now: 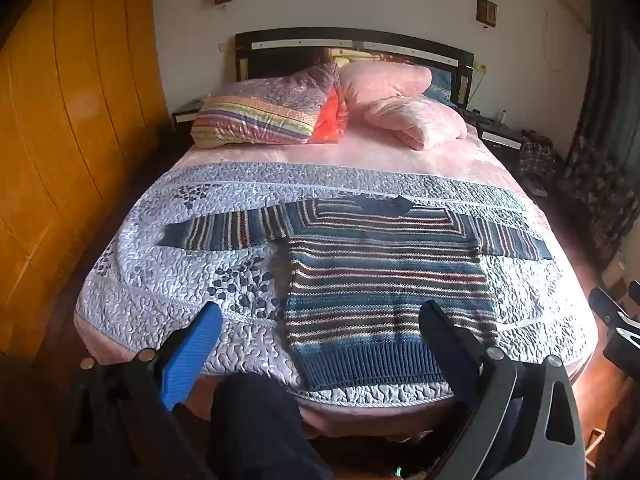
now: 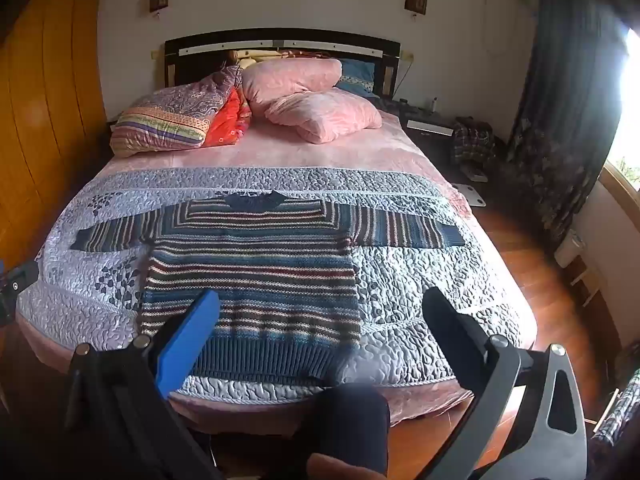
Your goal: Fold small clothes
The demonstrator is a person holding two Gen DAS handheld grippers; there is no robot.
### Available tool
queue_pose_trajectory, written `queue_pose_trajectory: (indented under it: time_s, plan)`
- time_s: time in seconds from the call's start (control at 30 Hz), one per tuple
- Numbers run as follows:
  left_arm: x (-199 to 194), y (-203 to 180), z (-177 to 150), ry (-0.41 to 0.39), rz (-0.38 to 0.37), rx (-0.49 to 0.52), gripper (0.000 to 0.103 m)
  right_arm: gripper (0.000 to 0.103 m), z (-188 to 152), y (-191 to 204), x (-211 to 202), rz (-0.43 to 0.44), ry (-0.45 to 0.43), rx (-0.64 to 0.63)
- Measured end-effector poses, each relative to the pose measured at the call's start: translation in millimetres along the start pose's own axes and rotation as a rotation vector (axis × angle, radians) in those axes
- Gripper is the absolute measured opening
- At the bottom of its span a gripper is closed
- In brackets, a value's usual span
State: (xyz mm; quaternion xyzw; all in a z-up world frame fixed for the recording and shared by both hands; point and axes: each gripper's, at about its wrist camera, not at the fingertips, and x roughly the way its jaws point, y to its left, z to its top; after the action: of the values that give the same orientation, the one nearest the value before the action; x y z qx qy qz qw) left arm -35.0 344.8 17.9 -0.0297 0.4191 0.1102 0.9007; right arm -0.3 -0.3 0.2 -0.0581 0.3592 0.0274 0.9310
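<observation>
A striped knit sweater (image 1: 380, 280) lies flat and face up on the grey quilted coverlet (image 1: 168, 280) at the foot half of the bed (image 2: 460, 396), both sleeves spread straight out to the sides, the dark collar toward the headboard (image 2: 280, 42) and the ribbed hem at the near edge. No label, brand or writing can be read on it or anywhere else. The left gripper (image 1: 320, 312) hangs above the hem's left corner, jaws spread wide, nothing between them — clear of the cloth. The right gripper (image 2: 320, 300) is likewise wide open and empty, over the hem's right part. A dark-trousered leg (image 1: 256, 424) stands at the bed's foot. Beyond the coverlet lies a pink sheet (image 2: 320, 152) with pink pillows (image 2: 324, 114) and a patterned folded quilt (image 1: 260, 112); a wooden wardrobe (image 1: 72, 120) stands left, a dark curtain (image 2: 560, 100) right.
</observation>
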Motion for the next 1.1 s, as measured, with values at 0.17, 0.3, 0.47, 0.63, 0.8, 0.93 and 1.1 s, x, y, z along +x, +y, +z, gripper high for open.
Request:
queue_pose_trajectory:
  time_s: [0.17, 0.3, 0.47, 0.63, 0.8, 0.93, 1.1]
  plan:
    - [0, 0, 0, -0.002, -0.001, 0.001, 0.099, 0.1, 2, 5, 0, -0.01, -0.004, -0.006]
    - [0, -1, -1, -0.004, 0.004, 0.001, 0.099, 0.1, 1, 3, 0, -0.003, 0.0, -0.004]
    - [2, -2, -1, -0.001, 0.004, 0.006, 0.099, 0.1, 1, 5, 3, -0.006, 0.002, 0.0]
    - [0, 0, -7, -0.004, -0.004, 0.0, 0.099, 0.1, 1, 1, 4, -0.014, -0.006, -0.002]
    - [1, -5, -9, -0.003, -0.008, 0.009, 0.099, 0.1, -1, -2, 4, -0.018, -0.01, 0.0]
    - [4, -5, -3, 0.003, -0.005, 0.01, 0.099, 0.1, 1, -2, 3, -0.02, -0.015, 0.001]
    - [4, -8, -1, 0.004, -0.003, 0.012, 0.099, 0.1, 3, -3, 3, -0.019, -0.018, 0.0]
